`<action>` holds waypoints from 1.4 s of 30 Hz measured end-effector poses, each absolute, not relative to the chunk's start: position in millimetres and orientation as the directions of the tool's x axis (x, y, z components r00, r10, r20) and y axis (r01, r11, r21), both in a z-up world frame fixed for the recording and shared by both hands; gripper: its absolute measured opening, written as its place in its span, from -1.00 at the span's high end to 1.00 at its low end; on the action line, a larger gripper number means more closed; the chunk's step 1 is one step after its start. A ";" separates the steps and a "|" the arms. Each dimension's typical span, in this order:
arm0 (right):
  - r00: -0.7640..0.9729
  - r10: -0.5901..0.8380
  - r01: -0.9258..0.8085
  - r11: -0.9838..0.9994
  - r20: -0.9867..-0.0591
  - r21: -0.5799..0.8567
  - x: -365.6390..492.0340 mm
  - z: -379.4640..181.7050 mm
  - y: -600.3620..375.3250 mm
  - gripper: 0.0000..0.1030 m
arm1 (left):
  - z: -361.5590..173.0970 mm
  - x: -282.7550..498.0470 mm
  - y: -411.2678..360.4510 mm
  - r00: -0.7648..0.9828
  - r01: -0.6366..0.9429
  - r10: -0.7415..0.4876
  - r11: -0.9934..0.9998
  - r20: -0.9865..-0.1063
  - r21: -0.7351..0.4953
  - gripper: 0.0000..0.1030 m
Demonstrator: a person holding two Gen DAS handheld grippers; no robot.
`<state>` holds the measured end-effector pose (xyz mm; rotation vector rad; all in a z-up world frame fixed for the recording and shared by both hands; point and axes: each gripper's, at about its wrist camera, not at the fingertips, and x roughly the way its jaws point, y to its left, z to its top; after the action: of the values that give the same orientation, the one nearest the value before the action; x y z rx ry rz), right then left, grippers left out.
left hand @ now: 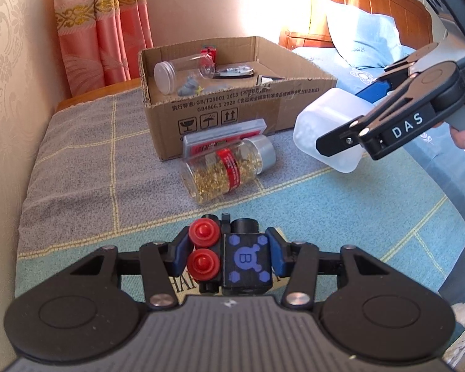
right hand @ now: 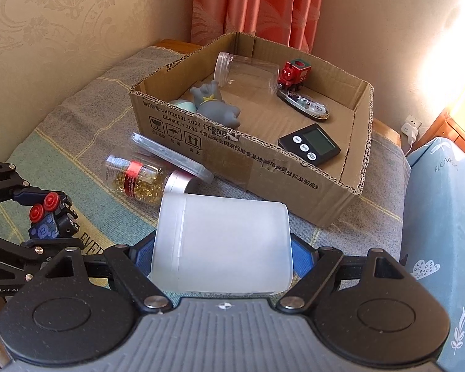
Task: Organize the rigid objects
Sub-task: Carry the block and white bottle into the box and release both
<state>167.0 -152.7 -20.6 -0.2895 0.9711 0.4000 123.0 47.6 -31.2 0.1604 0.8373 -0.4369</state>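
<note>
My left gripper (left hand: 229, 255) is shut on a black toy block with two red wheels and a blue "B" face (left hand: 232, 255), held just above the blanket; the same toy (right hand: 49, 217) shows at the left of the right wrist view. My right gripper (right hand: 221, 257) is shut on a frosted white plastic container (right hand: 223, 241), lifted off the bed; the container (left hand: 325, 130) hangs to the right of the cardboard box (left hand: 263, 99). A clear jar of gold pins with a red label (left hand: 226, 167) lies on its side before the box, a flat red-and-clear case (left hand: 223, 136) leaning behind it.
The cardboard box (right hand: 294, 173) holds a clear jar (right hand: 248, 71), a red toy train (right hand: 294, 73), a grey figure (right hand: 217, 102), a black timer (right hand: 310, 145) and a flat clear case (right hand: 307, 104). Wall at left, curtains (left hand: 99, 24) behind, blue pillow (left hand: 362, 40) at right.
</note>
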 end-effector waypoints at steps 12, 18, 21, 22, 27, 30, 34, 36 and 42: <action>0.621 0.198 -0.354 0.934 -0.758 -0.046 232.3 22.1 -179.5 -0.68 | 28.2 177.8 34.5 0.677 0.478 -0.337 0.878 -0.655 0.042 0.04; 0.589 0.176 -0.304 0.953 -0.789 -0.014 265.9 -2.7 -185.9 -0.68 | 44.1 232.2 16.9 0.691 0.483 -0.335 0.873 -0.641 0.064 0.04; 0.599 0.181 -0.281 0.960 -0.780 0.007 275.1 -8.4 -189.5 -0.68 | 46.2 260.4 7.9 0.691 0.478 -0.329 0.876 -0.643 0.066 0.04; 0.605 0.184 -0.274 0.962 -0.775 0.014 278.4 -8.6 -190.6 -0.68 | 46.1 268.4 5.0 0.692 0.476 -0.325 0.877 -0.645 0.068 0.04; 0.628 0.194 -0.261 0.965 -0.753 0.031 281.9 -7.4 -197.7 -1.00 | 40.1 296.5 -9.1 0.676 0.476 -0.325 0.877 -0.661 0.056 0.04; 0.627 0.209 -0.248 0.967 -0.750 0.063 276.4 -3.9 -208.0 -1.00 | 35.3 305.3 -16.9 0.667 0.485 -0.325 0.872 -0.671 0.059 0.04; 0.639 0.199 -0.216 0.973 -0.743 0.075 260.3 1.6 -218.4 -1.00 | 28.9 321.1 -31.4 0.649 0.500 -0.323 0.863 -0.689 0.066 0.04; 0.651 0.193 -0.212 0.975 -0.734 0.068 249.8 3.9 -220.4 -1.00 | 24.2 330.2 -38.3 0.636 0.501 -0.320 0.863 -0.702 0.060 0.04; 0.669 0.162 -0.184 0.982 -0.726 0.050 226.6 6.7 -224.8 -1.00 | 20.2 339.0 -45.1 0.649 0.472 -0.312 0.881 -0.694 0.045 -0.85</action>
<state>226.6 -224.8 6.7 -0.0287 0.8154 0.1955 339.0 -45.1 20.2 0.2308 0.7412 -0.4496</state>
